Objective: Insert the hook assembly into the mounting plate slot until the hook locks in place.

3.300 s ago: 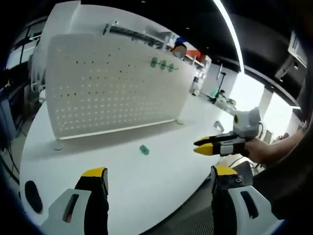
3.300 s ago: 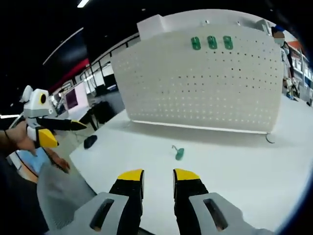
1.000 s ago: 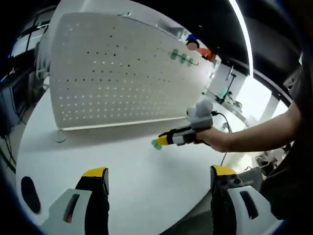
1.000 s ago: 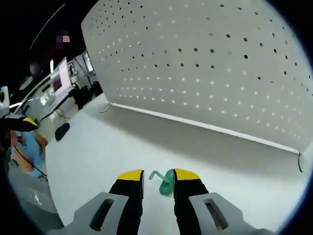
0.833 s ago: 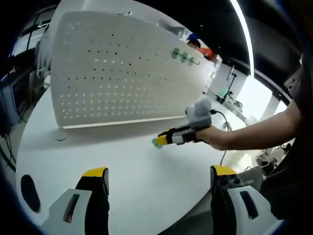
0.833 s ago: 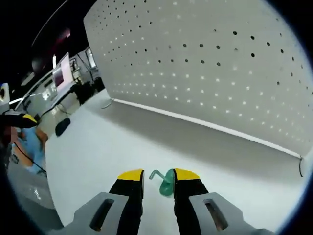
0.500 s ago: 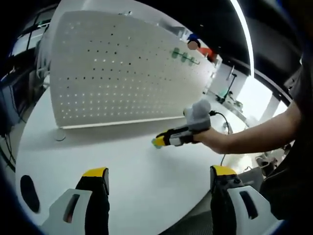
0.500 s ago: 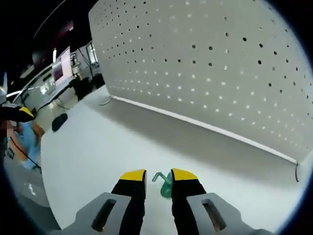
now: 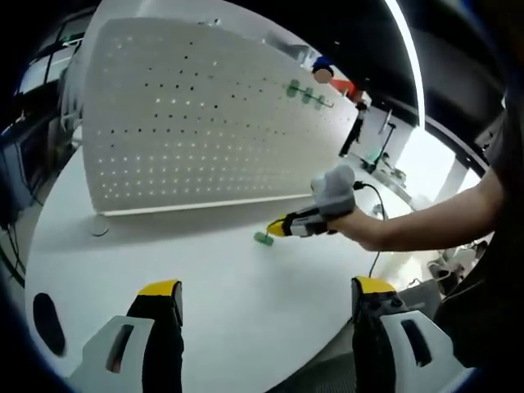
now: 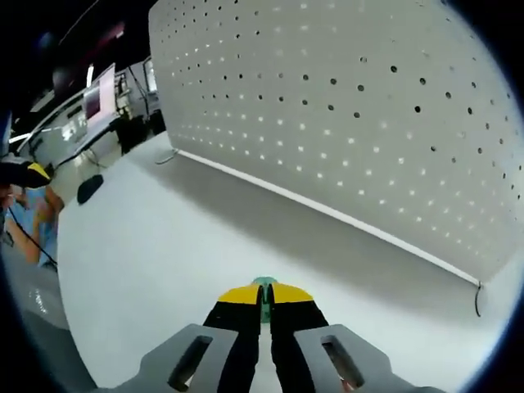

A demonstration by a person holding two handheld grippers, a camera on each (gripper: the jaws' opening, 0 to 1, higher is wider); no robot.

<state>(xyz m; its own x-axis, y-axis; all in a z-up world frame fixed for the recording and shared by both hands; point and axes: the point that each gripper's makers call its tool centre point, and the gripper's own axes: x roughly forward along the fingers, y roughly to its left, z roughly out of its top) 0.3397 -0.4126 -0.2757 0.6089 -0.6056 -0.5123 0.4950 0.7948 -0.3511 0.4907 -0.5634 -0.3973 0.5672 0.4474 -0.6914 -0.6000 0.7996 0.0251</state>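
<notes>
Hook (image 9: 264, 238), green, is pinched between the closed fingers of the right gripper (image 10: 262, 296), low over the tabletop (image 9: 229, 295) before the pegboard (image 9: 188, 123). Left gripper (image 9: 260, 303) is held back, fingers wide apart. Step judged: pickup. Next: a lift toward a board slot is called for.

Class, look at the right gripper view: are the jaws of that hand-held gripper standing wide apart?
No. The right hand-held gripper has its yellow-tipped jaws pressed nearly together, pinching the green hook just above the white table.
</notes>
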